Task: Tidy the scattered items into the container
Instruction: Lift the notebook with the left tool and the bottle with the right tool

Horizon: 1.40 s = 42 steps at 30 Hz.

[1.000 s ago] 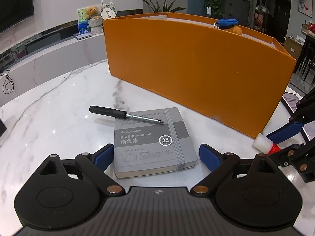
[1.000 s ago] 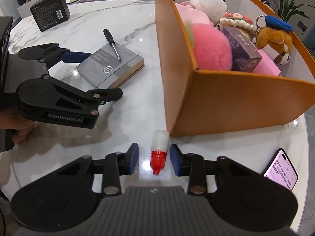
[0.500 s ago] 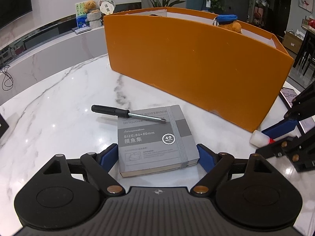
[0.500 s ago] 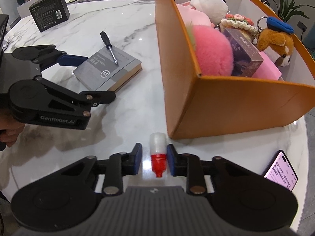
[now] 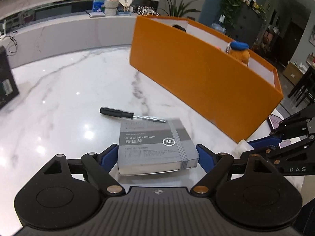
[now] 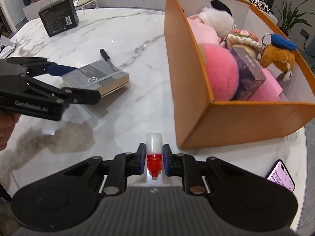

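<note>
A grey notebook lies at the table's front with my left gripper shut on its two sides; in the right wrist view the notebook sits tilted, one end raised off the marble. A black-handled screwdriver rests with its tip on the notebook's far edge. My right gripper is shut on a small white bottle with a red cap, just off the near corner of the orange box. The box holds plush toys and a dark carton.
A black carton stands at the far left of the round marble table. A lit phone lies near the table's right edge. A person's hand holds the left gripper.
The right fingers closed onto the bottle. The left fingers closed against the notebook's sides, and one end of the notebook tipped up.
</note>
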Tool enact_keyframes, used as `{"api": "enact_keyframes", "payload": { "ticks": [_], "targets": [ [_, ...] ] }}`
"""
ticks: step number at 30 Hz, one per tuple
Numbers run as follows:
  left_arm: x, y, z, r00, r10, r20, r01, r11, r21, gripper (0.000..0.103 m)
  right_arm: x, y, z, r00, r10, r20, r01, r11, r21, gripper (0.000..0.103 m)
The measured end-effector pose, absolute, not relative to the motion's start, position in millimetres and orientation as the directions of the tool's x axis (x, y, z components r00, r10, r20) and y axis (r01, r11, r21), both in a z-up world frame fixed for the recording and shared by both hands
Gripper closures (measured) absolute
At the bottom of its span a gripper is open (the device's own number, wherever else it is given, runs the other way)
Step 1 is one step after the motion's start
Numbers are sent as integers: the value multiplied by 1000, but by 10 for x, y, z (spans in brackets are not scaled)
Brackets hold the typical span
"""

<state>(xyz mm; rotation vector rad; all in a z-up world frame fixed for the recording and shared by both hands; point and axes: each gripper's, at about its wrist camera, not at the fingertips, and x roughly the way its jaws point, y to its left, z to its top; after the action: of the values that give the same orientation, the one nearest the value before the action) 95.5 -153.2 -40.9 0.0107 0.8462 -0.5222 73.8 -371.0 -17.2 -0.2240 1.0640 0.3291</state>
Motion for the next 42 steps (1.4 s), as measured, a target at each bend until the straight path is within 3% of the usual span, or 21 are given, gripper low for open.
{"api": "enact_keyframes", "payload": {
  "ticks": [24,42],
  "targets": [
    [488,-1098,144,636,-376,-674,410,905,-117,6,585,-3361,285,519,227,-824,-434,900,-25,83],
    [556,-1027,748,699,-348,-625,382,920,-85,6,687,-3489,1138,650,293,-701,-411,912,0,83]
  ]
}}
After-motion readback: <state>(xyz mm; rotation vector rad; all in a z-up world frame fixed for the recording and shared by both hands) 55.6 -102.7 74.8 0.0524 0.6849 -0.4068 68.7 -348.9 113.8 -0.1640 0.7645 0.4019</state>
